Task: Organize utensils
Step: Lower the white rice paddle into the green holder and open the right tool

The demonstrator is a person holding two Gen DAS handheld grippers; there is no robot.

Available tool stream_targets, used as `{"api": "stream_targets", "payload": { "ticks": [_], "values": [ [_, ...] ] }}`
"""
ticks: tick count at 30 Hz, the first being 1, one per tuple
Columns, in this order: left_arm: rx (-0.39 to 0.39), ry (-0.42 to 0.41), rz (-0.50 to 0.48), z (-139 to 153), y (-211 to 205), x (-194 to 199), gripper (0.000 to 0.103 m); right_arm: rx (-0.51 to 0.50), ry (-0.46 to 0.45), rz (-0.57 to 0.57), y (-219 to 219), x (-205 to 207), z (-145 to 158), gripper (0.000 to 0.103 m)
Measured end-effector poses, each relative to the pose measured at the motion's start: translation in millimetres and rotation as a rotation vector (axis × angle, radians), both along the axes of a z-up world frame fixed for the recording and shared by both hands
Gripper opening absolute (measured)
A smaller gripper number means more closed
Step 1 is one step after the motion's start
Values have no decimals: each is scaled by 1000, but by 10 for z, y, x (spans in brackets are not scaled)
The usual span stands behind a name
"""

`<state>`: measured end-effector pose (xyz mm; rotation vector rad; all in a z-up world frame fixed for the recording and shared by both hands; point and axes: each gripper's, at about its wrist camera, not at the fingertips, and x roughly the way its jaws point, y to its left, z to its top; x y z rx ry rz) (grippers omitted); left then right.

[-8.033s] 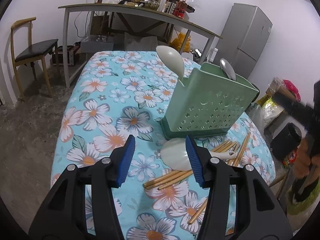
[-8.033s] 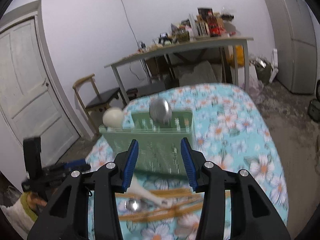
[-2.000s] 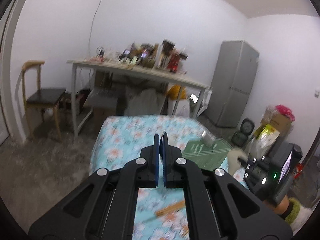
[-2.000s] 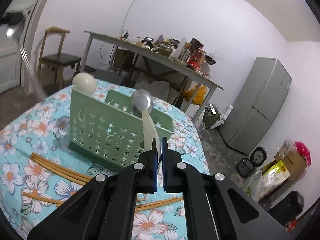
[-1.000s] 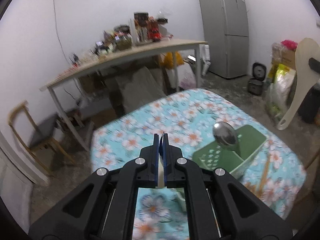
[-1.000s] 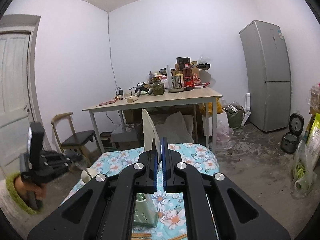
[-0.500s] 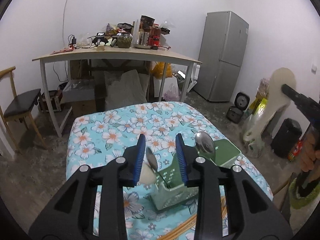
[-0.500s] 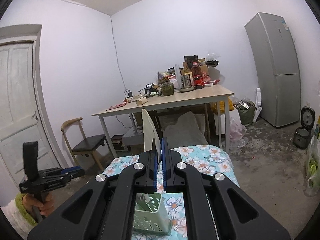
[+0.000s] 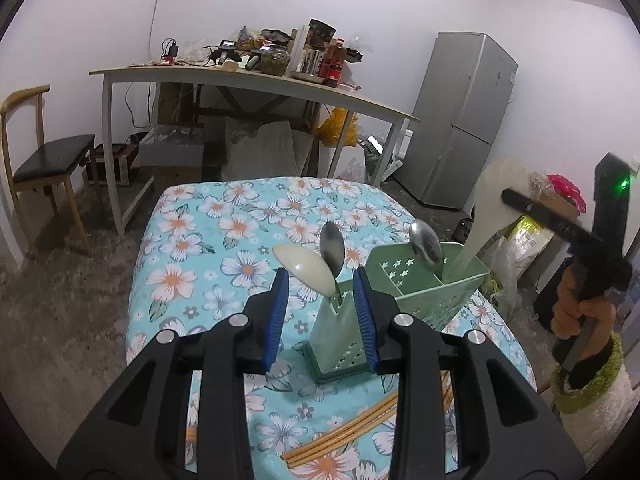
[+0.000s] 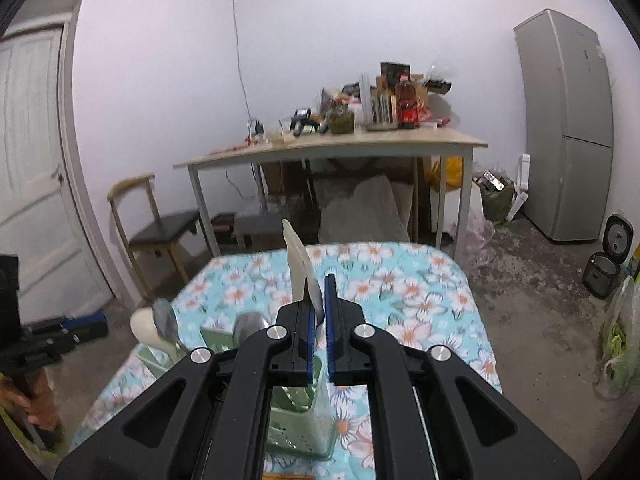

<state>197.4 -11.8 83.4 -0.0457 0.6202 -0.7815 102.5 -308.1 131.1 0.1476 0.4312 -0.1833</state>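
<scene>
A green perforated utensil holder (image 9: 404,300) stands on the flowered tablecloth (image 9: 200,248). It holds a cream spoon (image 9: 306,268) and two metal spoons (image 9: 333,248). My left gripper (image 9: 322,316) is open and empty just above the holder's near end. My right gripper (image 10: 319,324) is shut on a cream rice paddle (image 10: 298,268), whose handle end dips into the holder's far compartment in the left wrist view (image 9: 486,216). The holder also shows below the right gripper (image 10: 304,424). Wooden chopsticks (image 9: 344,428) lie on the cloth in front of the holder.
A long cluttered table (image 9: 256,80) stands behind, a wooden chair (image 9: 36,160) at the left, a grey fridge (image 9: 464,120) at the right. Bags (image 9: 532,232) and a rice cooker (image 10: 606,264) sit on the floor. A white door (image 10: 32,168) is at the left.
My left gripper has opened and let go of a metal spoon, which now stands in the holder. My right gripper has brought the rice paddle down into the holder's far compartment.
</scene>
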Motion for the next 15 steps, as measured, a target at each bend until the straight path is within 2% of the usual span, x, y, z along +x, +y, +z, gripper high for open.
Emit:
{"api": "stream_targets", "payload": {
  "ticks": [3, 4, 5, 12, 15],
  "values": [
    [-1, 5, -1, -25, 7, -6, 33, 27, 9, 6, -13, -7, -45, 22],
    [-2, 5, -3, -28, 2, -12, 33, 28, 2, 0, -18, -32, -41, 34],
    [-2, 4, -4, -33, -1, -16, 34, 27, -8, -5, -24, -66, -35, 39],
    [-9, 9, -5, -41, -3, -63, 36, 70, -51, -30, -96, -341, -2, 45],
    [-16, 10, -6, -67, 18, -118, 39, 106, -65, -54, -111, -529, -70, 54]
  ]
}}
